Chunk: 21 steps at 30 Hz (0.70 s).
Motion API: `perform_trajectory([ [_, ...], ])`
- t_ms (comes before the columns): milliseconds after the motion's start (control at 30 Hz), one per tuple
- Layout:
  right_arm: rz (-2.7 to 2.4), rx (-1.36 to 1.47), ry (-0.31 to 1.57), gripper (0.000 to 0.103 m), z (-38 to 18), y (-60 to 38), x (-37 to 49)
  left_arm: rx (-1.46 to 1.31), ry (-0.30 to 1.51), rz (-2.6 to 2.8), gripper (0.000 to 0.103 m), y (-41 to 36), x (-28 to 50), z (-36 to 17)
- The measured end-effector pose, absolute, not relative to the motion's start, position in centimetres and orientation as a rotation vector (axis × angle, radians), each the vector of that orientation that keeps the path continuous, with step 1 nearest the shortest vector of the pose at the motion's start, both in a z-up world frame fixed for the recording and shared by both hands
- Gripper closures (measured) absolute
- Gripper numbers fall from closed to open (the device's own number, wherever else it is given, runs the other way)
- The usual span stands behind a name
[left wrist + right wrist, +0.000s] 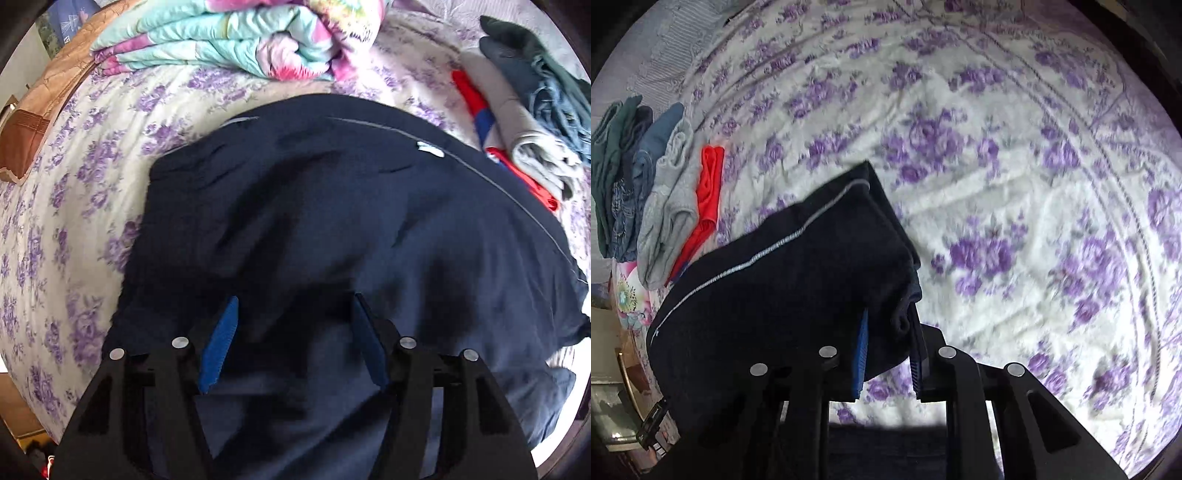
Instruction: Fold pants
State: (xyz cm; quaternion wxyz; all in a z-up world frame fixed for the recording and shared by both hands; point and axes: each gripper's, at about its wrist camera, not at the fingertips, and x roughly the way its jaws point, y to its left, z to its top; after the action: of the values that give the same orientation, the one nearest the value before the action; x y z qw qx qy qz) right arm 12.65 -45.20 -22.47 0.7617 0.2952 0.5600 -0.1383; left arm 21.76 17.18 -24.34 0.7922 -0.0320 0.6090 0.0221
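Dark navy pants (332, 206) with a thin grey side stripe lie spread on the floral bedsheet (74, 206). My left gripper (293, 314) hovers just above the pants with its blue-padded jaws wide apart and nothing between them. In the right wrist view my right gripper (888, 325) is shut on a bunched edge of the pants (798, 280), holding that end lifted above the sheet (1015, 184). The cloth drapes down to the left from the jaws.
A stack of folded clothes (524, 122), red, grey, denim and dark green, lies at the right of the bed; it also shows in the right wrist view (665, 184). A rolled pastel quilt (236, 40) lies at the back. A brown headboard (26, 144) is at the left.
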Motion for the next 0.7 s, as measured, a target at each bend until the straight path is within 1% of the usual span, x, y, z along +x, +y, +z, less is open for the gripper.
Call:
perform_trajectory([
  [33,-0.315,0.64,1.216,0.085,-22.3,-45.7,12.9,-0.065,1.315,0.05,0.043,17.0,22.0,-24.6],
  [67,-0.34,0.639,1.228,0.09,-22.6,-46.1,13.2,-0.062,1.323,0.057,0.043,16.9,22.2,-25.0],
  [167,-0.362,0.663,1.307,0.09,-25.8,-46.8,13.8,-0.046,1.337,0.065,0.039,16.4,22.7,-26.5],
  [200,-0.366,0.644,1.297,0.09,-26.3,-46.6,14.0,-0.029,1.333,0.063,0.038,16.0,22.8,-26.6],
  [300,-0.362,0.585,1.303,0.086,-25.7,-46.3,14.6,0.014,1.354,0.038,0.038,15.2,23.1,-26.3],
  [333,-0.36,0.586,1.312,0.084,-25.5,-46.3,14.7,0.009,1.365,0.007,0.038,15.3,23.4,-25.6],
  [367,-0.356,0.581,1.324,0.074,-24.9,-46.4,14.6,-0.003,1.359,-0.022,0.038,15.4,23.7,-24.8],
  [433,-0.352,0.554,1.303,0.061,-23.0,-46.0,14.8,0.003,1.278,-0.054,0.038,16.4,24.8,-22.1],
  [467,-0.353,0.533,1.286,0.058,-21.9,-46.0,14.4,0.028,1.256,-0.066,0.037,16.7,25.5,-21.1],
  [567,-0.351,0.517,1.256,0.053,-19.9,-45.3,13.0,0.106,1.244,-0.119,0.03,17.3,29.1,-19.6],
  [700,-0.335,0.519,1.292,0.052,-19.9,-43.1,11.1,0.187,1.321,-0.246,0.03,18.0,34.0,-22.3],
])
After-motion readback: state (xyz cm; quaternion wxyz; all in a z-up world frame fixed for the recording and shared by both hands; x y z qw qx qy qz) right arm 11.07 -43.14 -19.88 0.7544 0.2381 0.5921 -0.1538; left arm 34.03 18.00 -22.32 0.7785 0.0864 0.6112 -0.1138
